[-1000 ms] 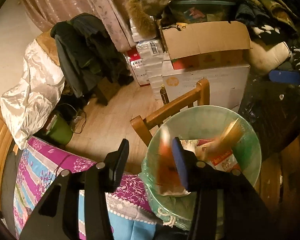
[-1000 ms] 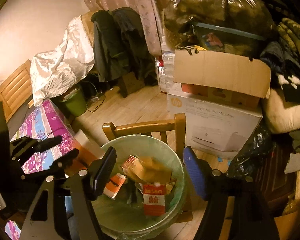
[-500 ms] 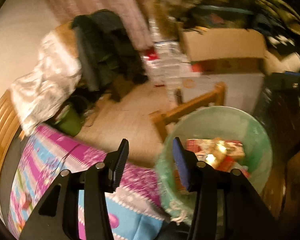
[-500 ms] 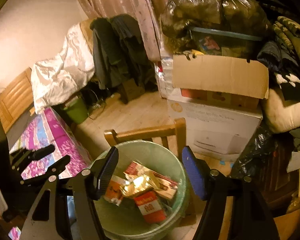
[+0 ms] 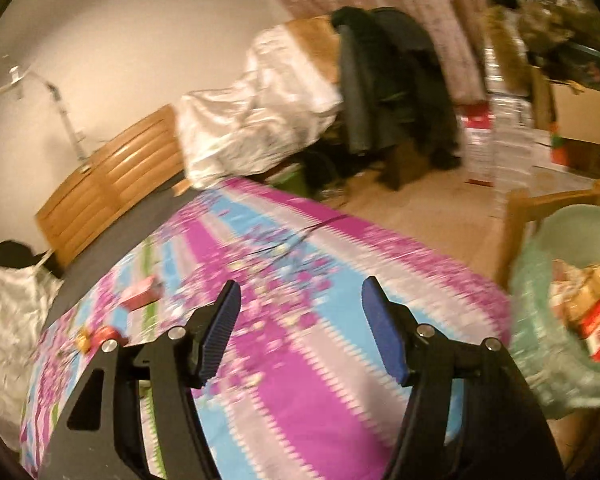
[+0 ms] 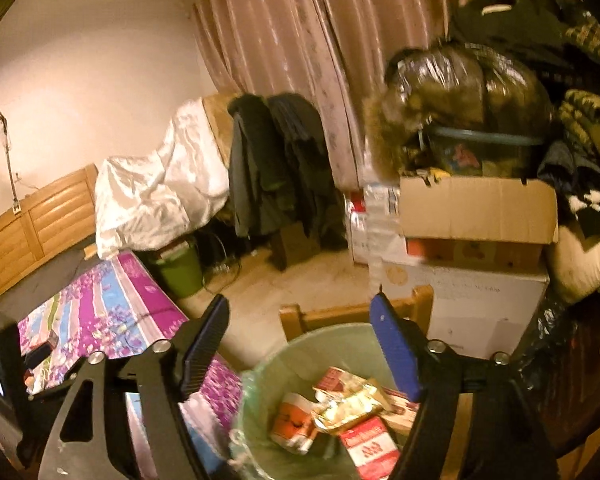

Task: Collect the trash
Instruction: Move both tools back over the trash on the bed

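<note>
L gripper [image 5: 300,328] jaws opening, nothing btwn them; small red cardboard packet [image 5: 140,297] lies on purple floral cloth [image 5: 308,392], left of and beyond its left finger. Prob light, stiff-ish, crushable: pinch across flat faces. R gripper [image 6: 300,344] opening, empty, over pale green plastic bin [image 6: 268,396] w/ cartons.

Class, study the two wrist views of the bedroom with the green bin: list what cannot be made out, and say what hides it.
- Small red items on the floral bedspread, left wrist view: motion blur; kind unclear.
- Bottom of the green bin, right wrist view: piled packets and the frame edge hide it.
- Printing on the white carton, right wrist view: too small and blurred.
- Left gripper and right gripper: jaws opening, nothing between them.
</note>
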Demonstrator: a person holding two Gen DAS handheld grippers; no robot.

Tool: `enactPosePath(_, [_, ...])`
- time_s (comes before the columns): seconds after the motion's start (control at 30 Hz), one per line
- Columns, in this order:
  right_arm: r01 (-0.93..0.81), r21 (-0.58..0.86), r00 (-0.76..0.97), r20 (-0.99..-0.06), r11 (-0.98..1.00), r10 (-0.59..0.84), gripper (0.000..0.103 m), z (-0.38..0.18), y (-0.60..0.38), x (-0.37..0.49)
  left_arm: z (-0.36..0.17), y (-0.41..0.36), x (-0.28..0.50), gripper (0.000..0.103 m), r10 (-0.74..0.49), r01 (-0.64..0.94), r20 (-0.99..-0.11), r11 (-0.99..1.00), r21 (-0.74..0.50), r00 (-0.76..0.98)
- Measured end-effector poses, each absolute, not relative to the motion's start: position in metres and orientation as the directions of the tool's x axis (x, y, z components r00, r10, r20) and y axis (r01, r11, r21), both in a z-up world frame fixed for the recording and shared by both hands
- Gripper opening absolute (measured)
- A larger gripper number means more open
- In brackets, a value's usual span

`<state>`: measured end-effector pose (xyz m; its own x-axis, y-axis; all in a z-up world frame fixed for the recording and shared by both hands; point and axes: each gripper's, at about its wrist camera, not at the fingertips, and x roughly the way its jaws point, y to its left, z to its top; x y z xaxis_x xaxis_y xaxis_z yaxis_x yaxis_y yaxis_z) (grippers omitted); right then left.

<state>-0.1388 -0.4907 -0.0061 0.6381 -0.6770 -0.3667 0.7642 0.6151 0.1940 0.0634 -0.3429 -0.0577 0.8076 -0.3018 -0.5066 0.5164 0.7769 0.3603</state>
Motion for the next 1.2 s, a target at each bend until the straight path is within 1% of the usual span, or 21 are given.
enactPosePath(0.07, [0.755, 0.205, 0.650, -0.355, 0.622, -0.672, 0.082, -0.005, -0.480, -0.134, -0.058, -0.323, 0.065, 0.065, -0.273, 0.478, -0.487, 0.799, 0.366, 0.830])
enactPosePath(0.13, [0.744, 0.203, 0.662, -0.361, 0.637, -0.657, 0.084, -0.007, -0.469, -0.126, -0.059, -0.306, 0.066, 0.066, -0.249, 0.449, -0.477, 0.813, 0.370, 0.843])
enactPosePath(0.3, [0.708, 0.187, 0.686, -0.410, 0.681, -0.601, 0.084, -0.020, -0.450, -0.101, -0.063, -0.251, 0.066, 0.067, -0.175, 0.367, -0.449, 0.846, 0.387, 0.876])
enactPosePath(0.4, [0.673, 0.189, 0.709, -0.438, 0.715, -0.552, 0.084, -0.030, -0.433, -0.081, -0.066, -0.214, 0.068, 0.068, -0.112, 0.307, -0.448, 0.868, 0.391, 0.887])
enactPosePath(0.6, [0.552, 0.156, 0.766, -0.482, 0.819, -0.424, 0.084, -0.044, -0.389, -0.031, -0.075, -0.128, 0.079, 0.068, 0.055, 0.145, -0.500, 0.924, 0.353, 0.864])
enactPosePath(0.73, [0.412, 0.103, 0.796, -0.525, 0.905, -0.302, 0.084, -0.054, -0.342, 0.015, -0.084, -0.059, 0.084, 0.068, 0.155, 0.025, -0.550, 0.952, 0.305, 0.821])
enactPosePath(0.9, [0.237, 0.044, 0.797, -0.580, 0.970, -0.168, 0.084, -0.070, -0.280, 0.068, -0.101, 0.027, 0.088, 0.068, 0.235, -0.103, -0.620, 0.965, 0.242, 0.749])
enactPosePath(0.93, [0.202, 0.037, 0.796, -0.589, 0.979, -0.142, 0.084, -0.073, -0.267, 0.078, -0.104, 0.044, 0.089, 0.067, 0.244, -0.127, -0.635, 0.966, 0.224, 0.733])
enactPosePath(1.0, [0.134, 0.024, 0.787, -0.610, 0.991, -0.092, 0.084, -0.081, -0.241, 0.095, -0.109, 0.071, 0.095, 0.060, 0.238, -0.156, -0.669, 0.971, 0.182, 0.704])
enactPosePath(1.1, [0.021, 0.006, 0.765, -0.644, 1.000, -0.012, 0.084, -0.096, -0.204, 0.120, -0.119, 0.111, 0.104, 0.053, 0.172, -0.163, -0.726, 0.983, 0.084, 0.665])
enactPosePath(1.2, [-0.087, -0.024, 0.744, -0.666, 0.996, 0.049, 0.083, -0.109, -0.169, 0.146, -0.125, 0.127, 0.113, 0.051, 0.099, -0.126, -0.742, 0.992, 0.019, 0.663])
